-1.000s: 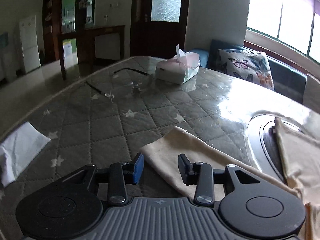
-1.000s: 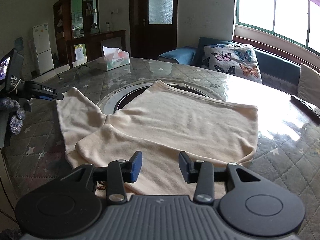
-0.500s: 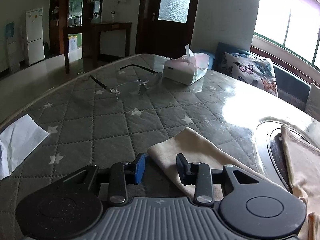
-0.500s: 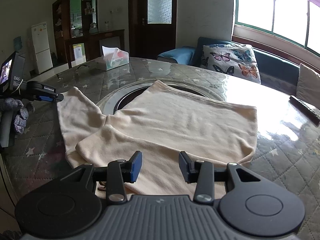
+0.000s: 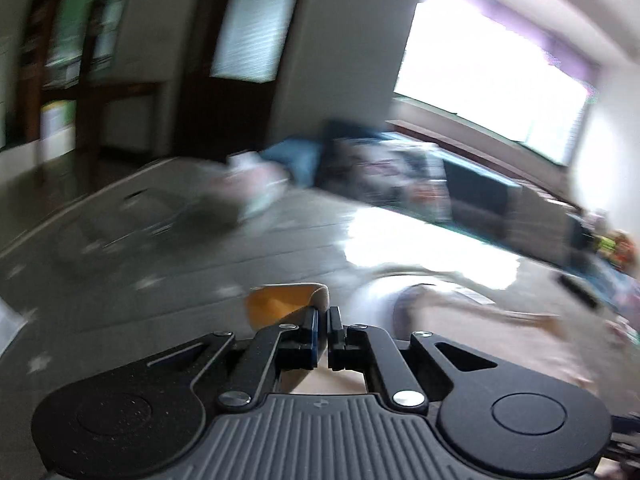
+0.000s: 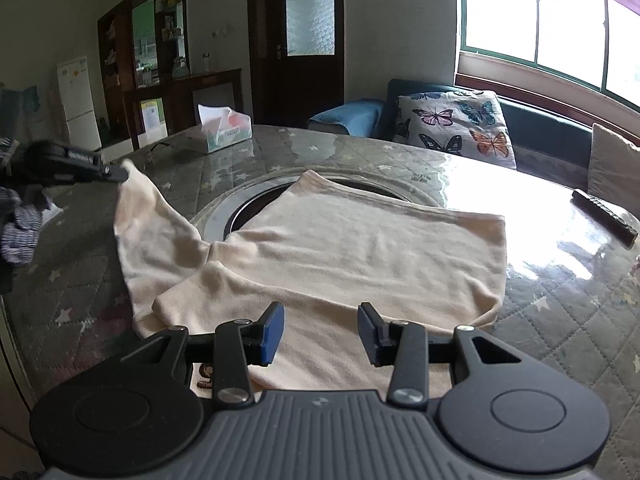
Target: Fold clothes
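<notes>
Quilted desk [image 6: 560, 300] by a window: cream garment [image 6: 340, 248] lies partly folded, soft and limp, best gripped at edges; left tongs [image 5: 323, 316] clench its lifted sleeve [image 6: 136, 196], right tongs [image 6: 320, 332] gape above the near hem

Left gripper [image 5: 323, 322] pinched on cream cloth [image 5: 288, 304]; blurred table [image 5: 200, 280], seemingly a tissue box [image 5: 256, 188]

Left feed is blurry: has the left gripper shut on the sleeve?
Shut on it. The left gripper pinches the sleeve, whose end hangs lifted above the table.
</notes>
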